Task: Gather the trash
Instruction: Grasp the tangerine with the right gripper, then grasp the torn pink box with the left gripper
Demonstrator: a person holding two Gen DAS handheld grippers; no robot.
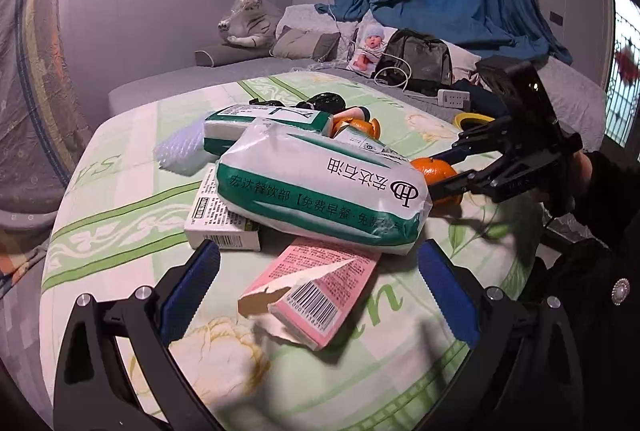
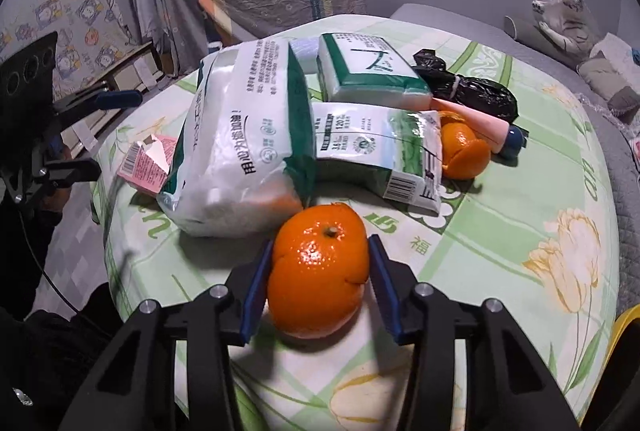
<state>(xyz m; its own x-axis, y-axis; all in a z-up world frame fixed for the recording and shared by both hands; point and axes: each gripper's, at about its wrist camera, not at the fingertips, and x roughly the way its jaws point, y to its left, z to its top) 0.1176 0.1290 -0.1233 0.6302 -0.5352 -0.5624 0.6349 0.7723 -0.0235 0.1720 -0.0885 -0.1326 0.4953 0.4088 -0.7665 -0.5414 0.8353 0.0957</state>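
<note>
An orange point(image 2: 320, 271) with a split peel sits on the flowered tablecloth point(image 2: 500, 231), and my right gripper point(image 2: 320, 251) is shut on it, blue pads pressing both sides. The left wrist view shows the same grip on the orange point(image 1: 440, 167) from the side. My left gripper point(image 1: 320, 287) is open, its pads either side of a torn pink carton point(image 1: 316, 291) and clear of it. Behind the carton lies a big white-and-green tissue pack point(image 1: 320, 191). A peeled orange skin point(image 2: 464, 151), a milk carton point(image 2: 380, 151) and a black bag point(image 2: 468, 91) lie farther back.
A white box point(image 1: 216, 219) and bubble wrap point(image 1: 180, 151) lie left of the pile. A second tissue pack point(image 2: 368, 71) and a pink tube point(image 2: 480, 123) sit at the back. A yellow object point(image 2: 628, 351) is at the table's right edge. A grey bed point(image 1: 200, 79) holds a bag and a plush tiger.
</note>
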